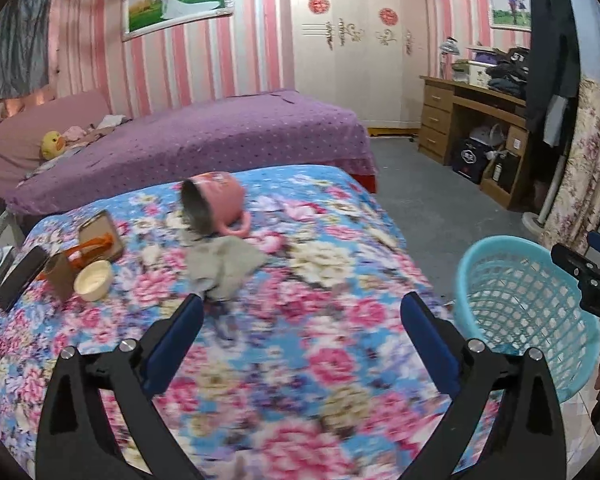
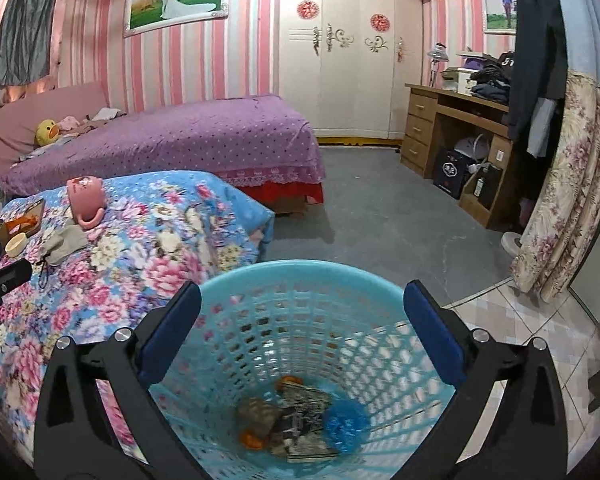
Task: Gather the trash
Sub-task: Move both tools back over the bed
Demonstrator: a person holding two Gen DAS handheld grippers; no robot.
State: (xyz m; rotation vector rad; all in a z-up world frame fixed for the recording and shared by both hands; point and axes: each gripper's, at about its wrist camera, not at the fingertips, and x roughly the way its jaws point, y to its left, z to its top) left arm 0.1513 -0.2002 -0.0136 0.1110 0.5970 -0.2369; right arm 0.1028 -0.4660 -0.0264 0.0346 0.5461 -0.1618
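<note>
LEFT WRIST VIEW
- Left gripper (image 1: pixel 302 306): tongs released, spread wide, nothing btwn them; hangs over floral bedspread (image 1: pixel 320 280).
- Left on bedspread, far side: pink mug (image 1: pixel 216 204) tipped on its side, mouth twd camera, handle down; grey rag (image 1: pixel 226 266) crumpled just in front of mug, near left fingertip; small cream bowl (image 1: pixel 94 280); cardboard tube (image 1: pixel 62 274) beside bowl; open flat box w/ orange contents (image 1: pixel 100 238); dark phone-like slab (image 1: pixel 20 278) at left edge. Which of these count as trash: cannot tell for sure; rag, tube, box look likeliest.
- Blue basket (image 1: pixel 528 300): on floor beside bed's right edge. Right gripper's black body shows at frame's right edge, above the rim.

RIGHT WRIST VIEW
- Right gripper (image 2: pixel 302 306): tongs released, wide, empty; poised directly over basket mouth.
- Trash in basket (image 2: pixel 296 420): several pcs at bottom, i.e. printed wrappers, brownish wad, orange bits, blue crumpled film. Blurred; exact count n/a.
- Mug, rag, bowl, box seen again on bedspread, well apart from basket.

PROGRESS (judged)
- Part done: basket holds several items. Remaining: a few items on bedspread. Both hands free for next pick.

SURFACE / ROOM
- Bedspread: soft, blue w/ pink-white flowers; small items may sink in folds.
- Purple bed (image 2: pixel 180 136) behind, yellow duck toy (image 2: pixel 46 132) at its pillow end. Pink-striped walls, white wardrobe (image 2: pixel 356 48), wooden desk (image 2: pixel 448 128) w/ clothes piled on top, grey floor, tile near basket.
</note>
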